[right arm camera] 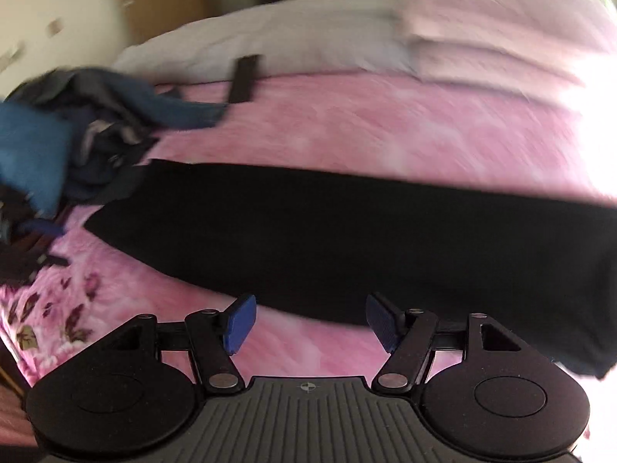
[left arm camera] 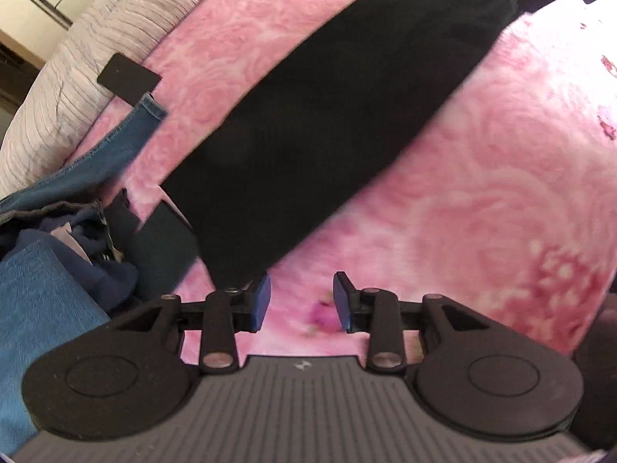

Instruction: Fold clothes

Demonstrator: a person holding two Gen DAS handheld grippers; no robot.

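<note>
Long black garment (left arm camera: 327, 115) laid flat on pink bed (left arm camera: 482, 193), left claw (left arm camera: 302, 301) and right claw (right arm camera: 310, 324) both empty, jaws parted, clothes pile (right arm camera: 77, 135) beside

Bed under a fluffy pink blanket with a rose pattern (left arm camera: 482, 177), darker flower print toward one edge (right arm camera: 50, 320). Stretched flat across it, a long black folded garment (right arm camera: 347, 239). Heaped at one end, a jumbled pile of blue and dark clothes (right arm camera: 77, 146), with a blue denim piece (left arm camera: 115, 146) trailing out onto the pink. Along the far side, a pale ribbed pillow (left arm camera: 96, 50) and a stack of light folded bedding (right arm camera: 501, 38). Small flat black rectangular object (left arm camera: 129, 77) at the pillow's edge.
</note>
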